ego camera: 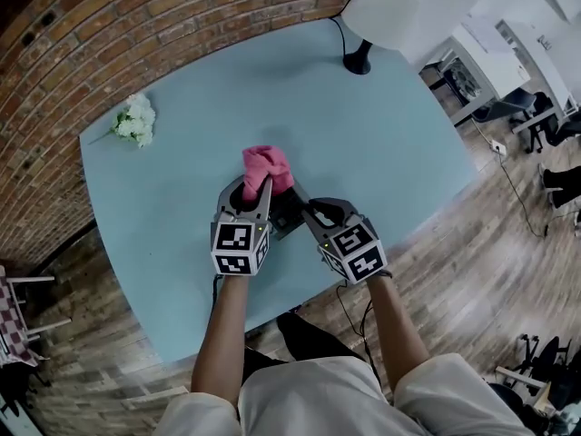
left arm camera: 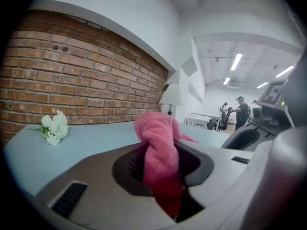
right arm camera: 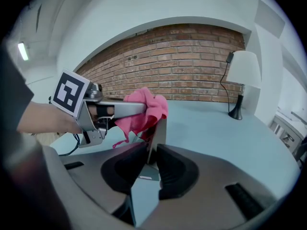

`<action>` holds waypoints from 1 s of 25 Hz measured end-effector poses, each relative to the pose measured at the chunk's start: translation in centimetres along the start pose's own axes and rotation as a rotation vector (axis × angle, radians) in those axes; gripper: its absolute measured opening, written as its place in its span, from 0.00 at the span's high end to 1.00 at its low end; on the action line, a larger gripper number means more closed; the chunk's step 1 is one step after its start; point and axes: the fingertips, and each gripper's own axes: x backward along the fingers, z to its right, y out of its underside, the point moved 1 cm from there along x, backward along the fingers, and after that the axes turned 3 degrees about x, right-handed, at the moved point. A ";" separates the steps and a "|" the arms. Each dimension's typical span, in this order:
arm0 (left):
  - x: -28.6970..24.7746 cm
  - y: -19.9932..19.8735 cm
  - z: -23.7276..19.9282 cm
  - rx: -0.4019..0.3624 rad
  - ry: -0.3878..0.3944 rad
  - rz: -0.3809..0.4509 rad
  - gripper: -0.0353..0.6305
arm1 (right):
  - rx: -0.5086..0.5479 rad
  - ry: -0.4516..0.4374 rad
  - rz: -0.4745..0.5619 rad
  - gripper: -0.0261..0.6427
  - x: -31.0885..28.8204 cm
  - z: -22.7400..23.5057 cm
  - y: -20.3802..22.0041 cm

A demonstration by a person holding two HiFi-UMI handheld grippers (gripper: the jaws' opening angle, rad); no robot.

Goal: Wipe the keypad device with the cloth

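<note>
My left gripper point(ego camera: 257, 187) is shut on a bunched pink cloth point(ego camera: 266, 165), which sticks up out of its jaws point(left arm camera: 158, 147). My right gripper point(ego camera: 305, 211) is shut on the keypad device point(ego camera: 287, 213), a thin dark slab. In the right gripper view the device point(right arm camera: 159, 135) stands on edge between the jaws, its face turned sideways and its keys hidden. The cloth point(right arm camera: 144, 110) presses against the device's upper left side, with the left gripper point(right arm camera: 98, 110) reaching in from the left. Both grippers hover over the near part of the light blue table point(ego camera: 381, 143).
A bunch of white flowers point(ego camera: 136, 119) lies at the table's far left corner by the brick wall point(ego camera: 109, 34). A white lamp point(ego camera: 359, 57) with a black base and cord stands at the far edge. A person point(left arm camera: 240, 111) stands far off in the room behind.
</note>
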 end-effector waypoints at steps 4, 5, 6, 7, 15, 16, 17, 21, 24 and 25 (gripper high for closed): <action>-1.6 2.5 0.7 0.006 -0.010 -0.079 0.73 | 0.003 -0.014 0.001 0.82 0.0 0.1 0.0; -1.7 2.8 0.8 0.021 -0.014 -0.079 0.73 | 0.008 -0.015 0.001 0.82 0.0 0.1 0.0; -1.7 3.1 0.7 0.043 -0.016 -0.074 0.73 | 0.013 -0.015 0.002 0.82 0.0 0.1 0.1; -1.7 3.2 0.7 0.063 -0.018 -0.069 0.73 | 0.015 -0.014 0.004 0.82 0.0 0.1 0.1; -1.3 4.9 -0.9 0.087 -0.051 -0.124 0.73 | 0.001 -0.018 0.014 0.82 0.1 0.2 0.1; -1.2 5.3 -1.2 0.086 -0.054 -0.134 0.73 | -0.001 -0.019 0.014 0.82 0.1 0.2 0.1; -1.0 5.7 -1.5 0.083 -0.058 -0.144 0.73 | -0.003 -0.019 0.013 0.82 0.1 0.2 0.1; -0.5 6.9 -2.7 0.094 -0.078 -0.170 0.73 | -0.003 -0.013 0.013 0.81 0.0 0.2 0.1; -0.2 7.8 -3.4 0.096 -0.091 -0.189 0.73 | -0.016 -0.017 0.017 0.81 -0.1 0.2 0.0; -0.1 8.1 -3.6 0.094 -0.098 -0.196 0.73 | -0.022 -0.019 0.019 0.81 -0.1 0.2 0.0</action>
